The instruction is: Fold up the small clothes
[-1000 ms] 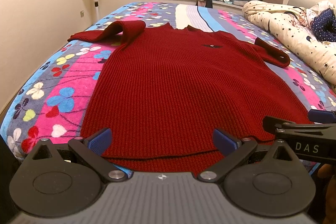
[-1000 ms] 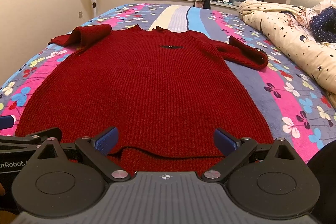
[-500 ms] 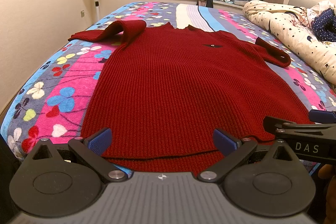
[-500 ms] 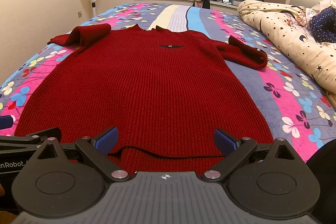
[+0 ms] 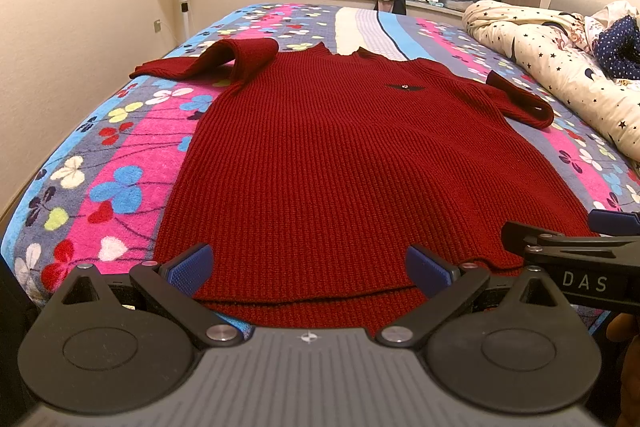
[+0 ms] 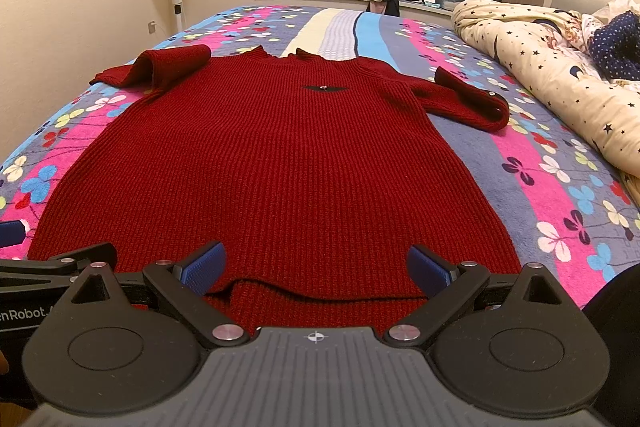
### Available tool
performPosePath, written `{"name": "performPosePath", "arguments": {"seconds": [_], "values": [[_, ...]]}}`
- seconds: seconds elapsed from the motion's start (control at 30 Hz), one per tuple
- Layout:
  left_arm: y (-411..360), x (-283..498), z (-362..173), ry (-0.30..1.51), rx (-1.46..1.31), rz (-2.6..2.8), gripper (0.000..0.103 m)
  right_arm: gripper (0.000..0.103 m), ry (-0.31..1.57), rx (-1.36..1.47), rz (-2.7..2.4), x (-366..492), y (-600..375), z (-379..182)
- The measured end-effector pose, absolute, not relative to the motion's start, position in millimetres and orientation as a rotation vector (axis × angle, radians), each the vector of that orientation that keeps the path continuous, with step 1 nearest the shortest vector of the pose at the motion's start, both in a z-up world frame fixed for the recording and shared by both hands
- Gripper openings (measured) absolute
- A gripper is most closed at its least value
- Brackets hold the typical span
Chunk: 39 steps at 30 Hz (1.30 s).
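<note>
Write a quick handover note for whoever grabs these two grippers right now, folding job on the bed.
Left gripper: open, empty, at the sweater's near hem.
Right gripper: open, empty, at the same hem, further right.
Red knit sweater: spread front-up on the floral bedspread, collar far; its left sleeve is bunched, its right sleeve angled out.
Done: laid out flat.
Left: every fold, sleeves first probably.
</note>
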<state>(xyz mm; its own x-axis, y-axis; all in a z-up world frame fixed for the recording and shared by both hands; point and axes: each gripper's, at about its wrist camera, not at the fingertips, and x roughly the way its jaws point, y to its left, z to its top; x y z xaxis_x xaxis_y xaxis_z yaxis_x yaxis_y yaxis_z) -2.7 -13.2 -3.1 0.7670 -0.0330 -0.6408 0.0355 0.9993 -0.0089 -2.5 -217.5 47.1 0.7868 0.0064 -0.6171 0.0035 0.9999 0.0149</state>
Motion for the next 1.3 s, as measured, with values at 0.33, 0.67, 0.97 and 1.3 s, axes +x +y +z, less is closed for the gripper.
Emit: {"name": "performPosePath", "arguments": {"seconds": [0.33,0.67,0.97,1.3], "values": [[-13,-3,-3,0.696,0.004,-0.037,0.102,0.097,0.666,0.016,0.002,-3,-217,47],[-13,-3,-3,0.695,0.004,-0.037,0.102,0.097,0.666,0.017,0.001,-2,-217,48],[-13,-3,-3,0.695,0.004,-0.037,0.102,0.097,0.667,0.017,0.001,-2,-217,48],[-11,-7,10,0.628,0.009,-0.033,0.102,0.095,0.649,0.073,0.014,-7,-223,52]]}}
